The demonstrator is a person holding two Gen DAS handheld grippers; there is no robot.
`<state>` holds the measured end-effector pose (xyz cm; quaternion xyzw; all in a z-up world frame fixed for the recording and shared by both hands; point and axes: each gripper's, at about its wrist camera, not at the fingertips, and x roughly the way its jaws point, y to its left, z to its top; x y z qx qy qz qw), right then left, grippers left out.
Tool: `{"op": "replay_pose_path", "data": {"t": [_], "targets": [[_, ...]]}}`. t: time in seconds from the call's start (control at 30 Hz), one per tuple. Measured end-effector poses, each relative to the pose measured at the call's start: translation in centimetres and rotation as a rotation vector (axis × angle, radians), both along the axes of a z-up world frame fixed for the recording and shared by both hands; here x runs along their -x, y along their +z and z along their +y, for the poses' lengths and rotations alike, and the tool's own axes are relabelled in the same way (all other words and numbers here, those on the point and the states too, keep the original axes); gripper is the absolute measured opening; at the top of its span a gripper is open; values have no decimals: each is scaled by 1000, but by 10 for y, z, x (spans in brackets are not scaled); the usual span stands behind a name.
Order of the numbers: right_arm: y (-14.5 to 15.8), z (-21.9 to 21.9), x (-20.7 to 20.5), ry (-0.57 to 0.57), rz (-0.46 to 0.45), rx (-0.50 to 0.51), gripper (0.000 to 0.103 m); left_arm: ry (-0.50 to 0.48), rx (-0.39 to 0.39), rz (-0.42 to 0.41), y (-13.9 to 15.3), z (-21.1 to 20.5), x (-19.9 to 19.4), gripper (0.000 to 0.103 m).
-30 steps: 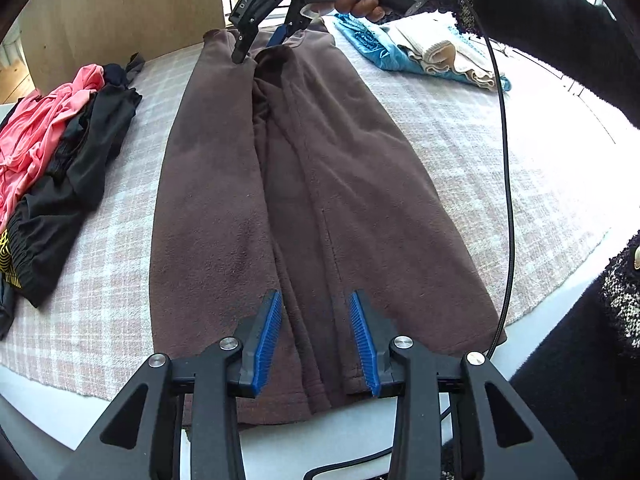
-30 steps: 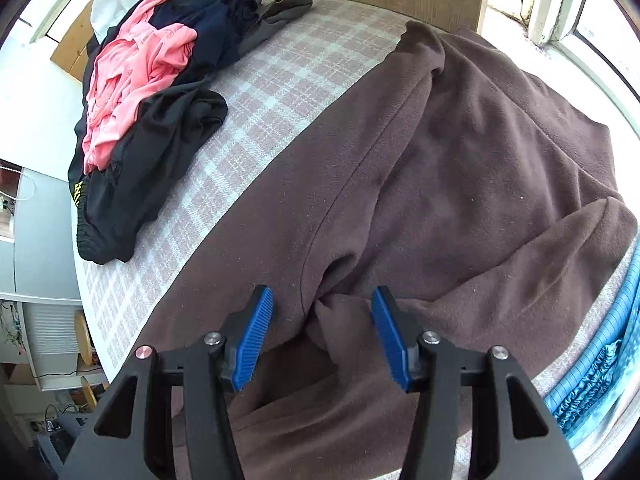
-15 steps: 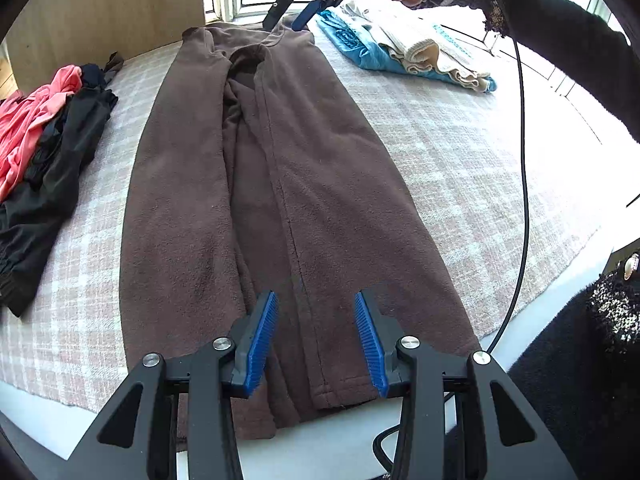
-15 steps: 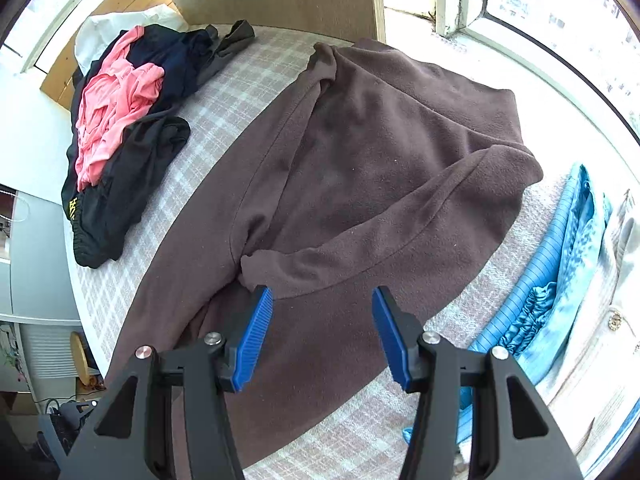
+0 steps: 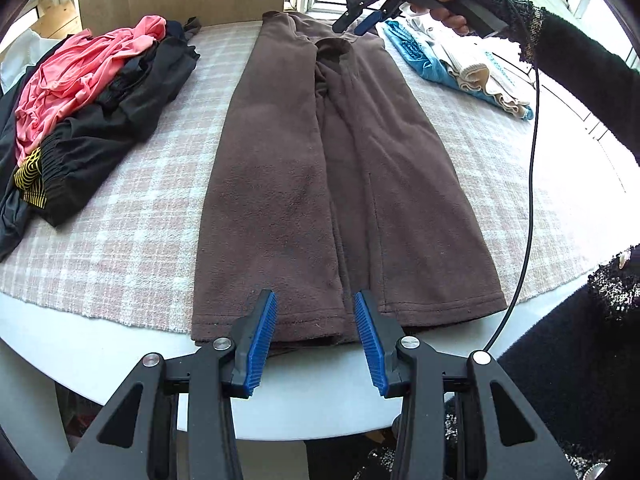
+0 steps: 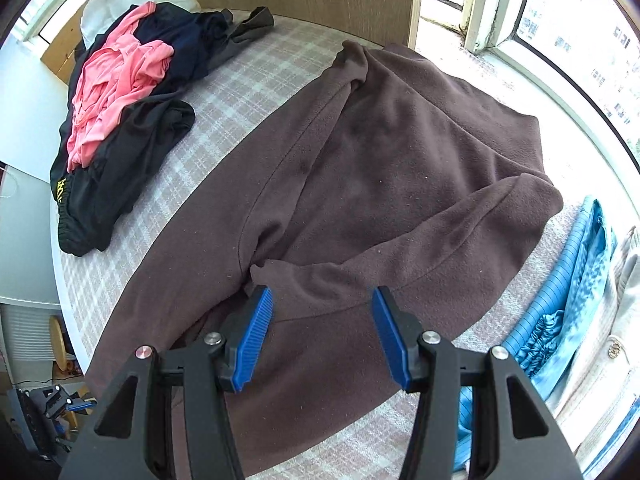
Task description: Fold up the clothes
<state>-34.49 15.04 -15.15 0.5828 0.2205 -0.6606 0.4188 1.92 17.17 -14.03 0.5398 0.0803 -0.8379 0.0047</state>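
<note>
A brown fleece garment (image 5: 332, 168) lies lengthwise on the checked cloth, both sides folded in toward its middle. My left gripper (image 5: 316, 320) hovers over its near hem, open, with nothing between the blue pads. Seen from the left wrist view, my right gripper (image 5: 362, 20) hangs over the collar end at the far side, held by a hand in a dark sleeve. In the right wrist view the right gripper (image 6: 322, 312) stands open above the folded-in sleeve (image 6: 420, 240) of the brown garment (image 6: 360, 160), not touching it.
A heap of pink and black clothes (image 5: 80, 96) lies to the left on the checked cloth (image 5: 132, 216). Folded blue and cream items (image 5: 460, 64) sit at the far right. A black cable (image 5: 530, 160) hangs along the right. The white table edge (image 5: 120, 344) runs just before the hem.
The left gripper has drawn back toward the table edge, so the hem now lies ahead of its pads. The right gripper has lifted off the collar area, and the sleeve lies folded across the garment.
</note>
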Motion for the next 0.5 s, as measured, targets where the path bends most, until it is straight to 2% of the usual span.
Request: {"op": "replay_pose_path", "data": {"t": [0.2, 0.37, 0.43, 0.47, 0.5], "targets": [[7, 12, 8, 35, 115, -31, 52, -101, -30, 15, -2, 34, 26, 40], [7, 13, -5, 236, 205, -106, 52, -145, -26, 3, -13, 53, 52, 40], [3, 10, -13, 311, 207, -128, 52, -146, -27, -8, -17, 58, 57, 41], [0, 8, -14, 313, 190, -143, 52, -143, -23, -14, -19, 59, 59, 41], [-4, 9, -7, 259, 129, -148, 52, -141, -18, -16, -20, 61, 59, 42]]}}
